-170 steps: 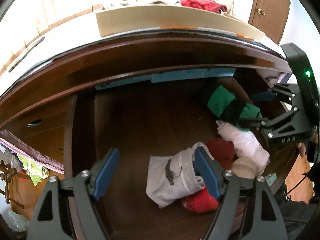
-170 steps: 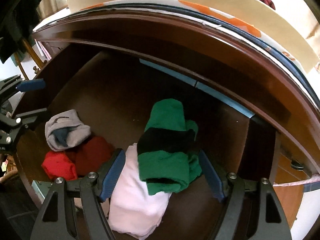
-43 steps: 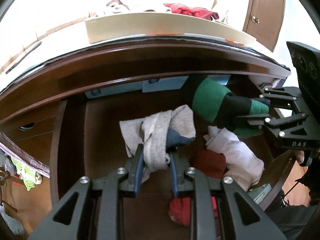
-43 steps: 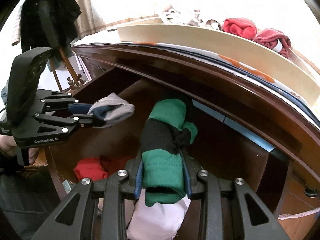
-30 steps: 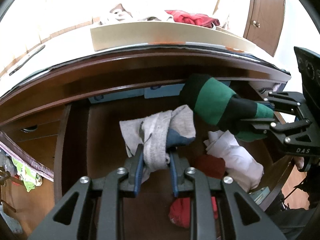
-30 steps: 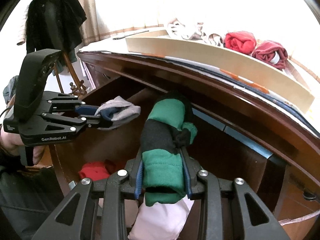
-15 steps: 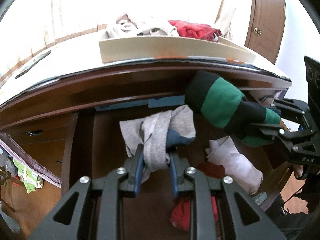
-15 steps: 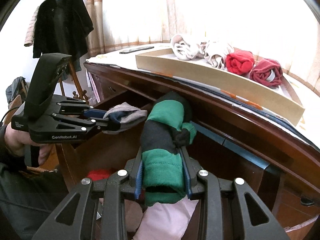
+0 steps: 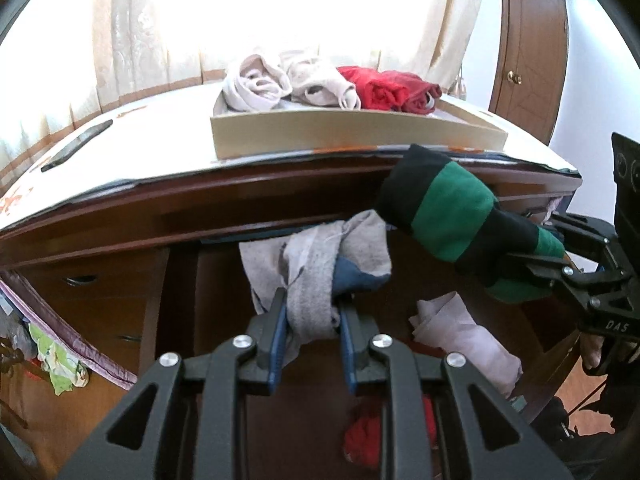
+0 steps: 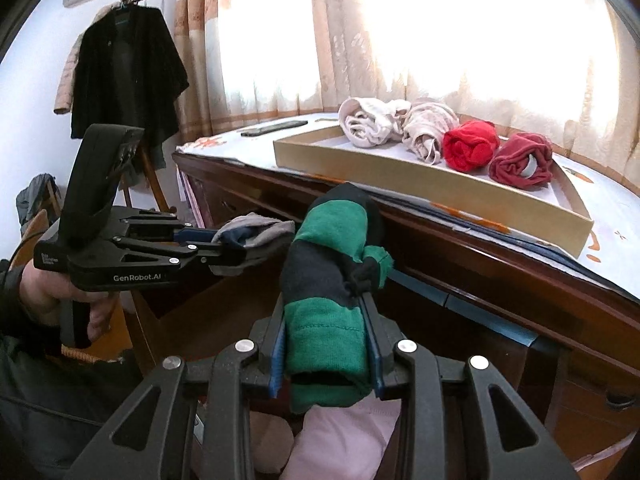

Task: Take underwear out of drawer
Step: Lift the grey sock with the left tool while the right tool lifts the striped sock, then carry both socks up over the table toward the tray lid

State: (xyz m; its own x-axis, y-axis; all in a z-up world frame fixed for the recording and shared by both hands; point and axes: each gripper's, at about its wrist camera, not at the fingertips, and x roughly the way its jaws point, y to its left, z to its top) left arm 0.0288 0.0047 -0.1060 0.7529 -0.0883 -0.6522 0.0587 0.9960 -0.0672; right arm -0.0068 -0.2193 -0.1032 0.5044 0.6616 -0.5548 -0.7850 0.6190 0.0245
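While my left gripper (image 9: 312, 320) clamps the grey underwear (image 9: 320, 264) and my right gripper (image 10: 326, 354) pinches the green-and-black underwear (image 10: 332, 276), I hold both bundles above the open drawer (image 9: 224, 292), near the tray (image 9: 352, 136) on top.

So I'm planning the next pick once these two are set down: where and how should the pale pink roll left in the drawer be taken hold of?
Grip the pale pink roll across its middle, coming from above through the open top of the drawer. It lies flat on the drawer floor as a long bundle, so jaws set across its narrow width should close around it. The loose folded end would likely just unroll.
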